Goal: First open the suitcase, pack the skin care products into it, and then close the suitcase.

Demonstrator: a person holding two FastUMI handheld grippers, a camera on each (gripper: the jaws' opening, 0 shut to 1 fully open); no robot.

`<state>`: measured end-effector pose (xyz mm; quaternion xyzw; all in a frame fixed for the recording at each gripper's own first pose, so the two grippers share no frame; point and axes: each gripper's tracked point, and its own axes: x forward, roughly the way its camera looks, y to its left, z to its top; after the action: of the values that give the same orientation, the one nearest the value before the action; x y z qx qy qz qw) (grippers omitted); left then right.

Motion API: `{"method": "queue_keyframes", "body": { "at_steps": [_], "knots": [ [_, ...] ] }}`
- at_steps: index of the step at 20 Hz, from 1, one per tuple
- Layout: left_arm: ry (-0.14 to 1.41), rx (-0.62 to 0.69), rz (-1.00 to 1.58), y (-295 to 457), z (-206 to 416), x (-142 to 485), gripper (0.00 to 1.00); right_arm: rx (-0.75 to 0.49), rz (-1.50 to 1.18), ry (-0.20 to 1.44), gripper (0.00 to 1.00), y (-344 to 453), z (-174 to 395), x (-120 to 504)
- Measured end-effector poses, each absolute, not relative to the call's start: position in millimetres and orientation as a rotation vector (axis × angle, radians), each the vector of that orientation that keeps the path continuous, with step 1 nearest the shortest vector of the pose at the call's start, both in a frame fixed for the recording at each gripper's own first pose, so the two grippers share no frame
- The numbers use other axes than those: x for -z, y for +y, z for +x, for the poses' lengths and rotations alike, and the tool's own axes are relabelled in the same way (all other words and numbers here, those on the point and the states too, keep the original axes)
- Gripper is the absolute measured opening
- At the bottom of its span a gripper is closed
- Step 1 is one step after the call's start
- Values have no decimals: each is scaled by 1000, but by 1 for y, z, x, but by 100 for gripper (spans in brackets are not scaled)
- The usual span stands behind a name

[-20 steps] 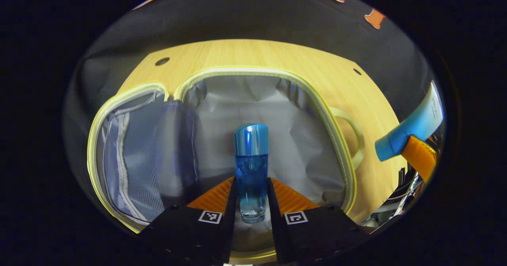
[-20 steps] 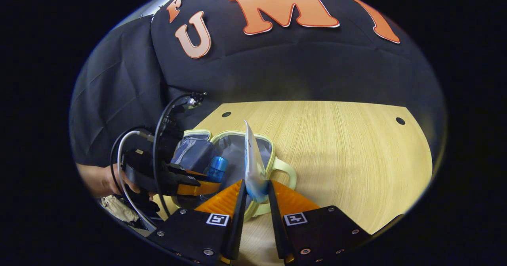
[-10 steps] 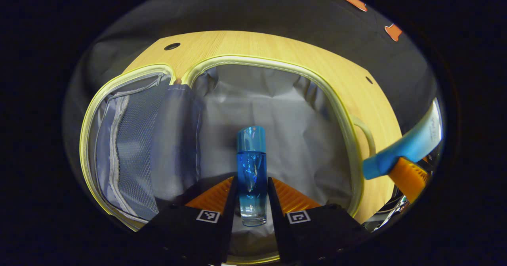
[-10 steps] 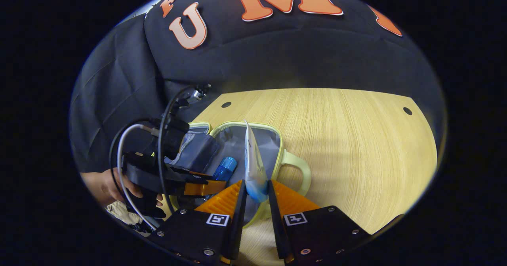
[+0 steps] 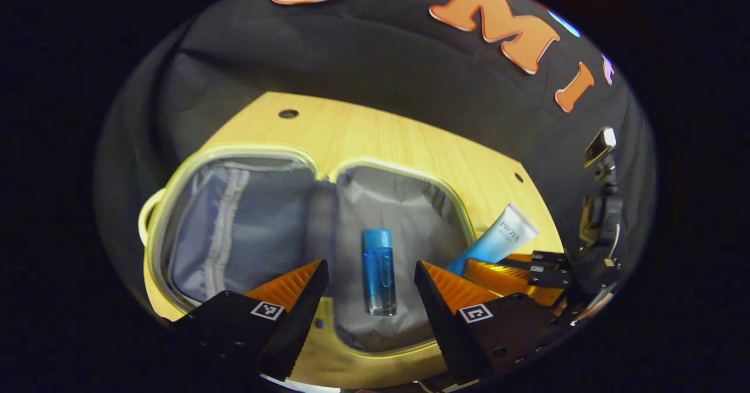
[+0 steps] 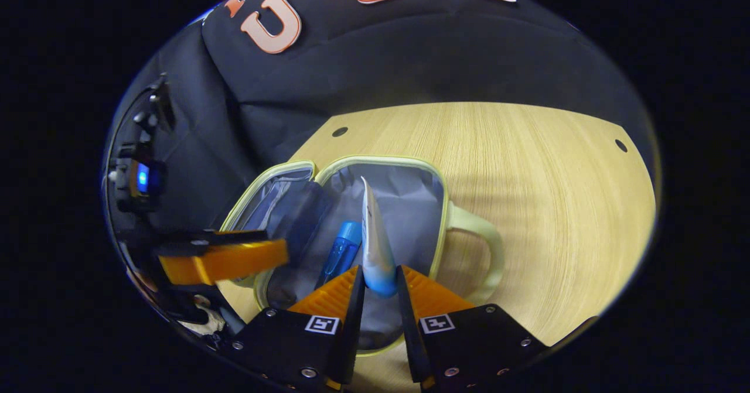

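Observation:
The small suitcase [image 5: 176, 205] lies open on the wooden table, pale yellow rim, grey lining [image 6: 410, 205]. A blue bottle [image 5: 378, 271] lies flat in its right half, also seen beside the tube as the blue bottle [image 6: 343, 251]. My left gripper [image 5: 370, 276] stands open above it, fingers well apart on either side and not touching. My right gripper [image 6: 379, 284] is shut on a white and blue tube [image 6: 374, 242], held over the right half. In the left gripper view that tube [image 5: 498, 244] sticks up from the right gripper at the suitcase's right edge.
The wooden table [image 6: 527, 170] stretches to the right of the suitcase, with the suitcase handle [image 6: 489, 246] lying on it. The left gripper [image 6: 220, 260] shows at the left of the right gripper view. The mesh pocket half [image 5: 234, 229] lies to the left.
My left gripper opened and let go of the blue bottle, which now lies in the suitcase; the gripper pulled back and up. My right gripper brought the tube closer over the suitcase.

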<state>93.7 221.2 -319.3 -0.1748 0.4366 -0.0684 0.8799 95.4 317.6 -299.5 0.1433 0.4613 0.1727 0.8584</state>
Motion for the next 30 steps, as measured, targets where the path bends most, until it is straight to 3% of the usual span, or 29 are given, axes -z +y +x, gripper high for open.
{"method": "queue_keyframes", "body": {
  "at_steps": [5,12,14,15,16,17,23,30],
  "knots": [
    [829,1,-329,304,77,282,94,-363,300,1052,36,339,93,322],
    [842,-225,-414,420,28,272,94,-308,294,1168,36,351,99,342],
    [842,-281,-442,459,18,274,94,-279,304,1202,42,352,100,350],
    [845,-309,-453,474,16,277,94,-268,307,1202,35,354,103,353],
    [843,-333,-462,490,15,281,99,-263,309,1204,34,353,104,352],
    [847,-353,-473,499,15,289,94,-262,305,1205,33,352,103,351],
    [850,-401,-673,528,19,331,94,-244,338,1138,30,334,106,324],
    [798,-411,-1142,535,28,370,94,-210,336,998,58,303,113,283]
  ]
}}
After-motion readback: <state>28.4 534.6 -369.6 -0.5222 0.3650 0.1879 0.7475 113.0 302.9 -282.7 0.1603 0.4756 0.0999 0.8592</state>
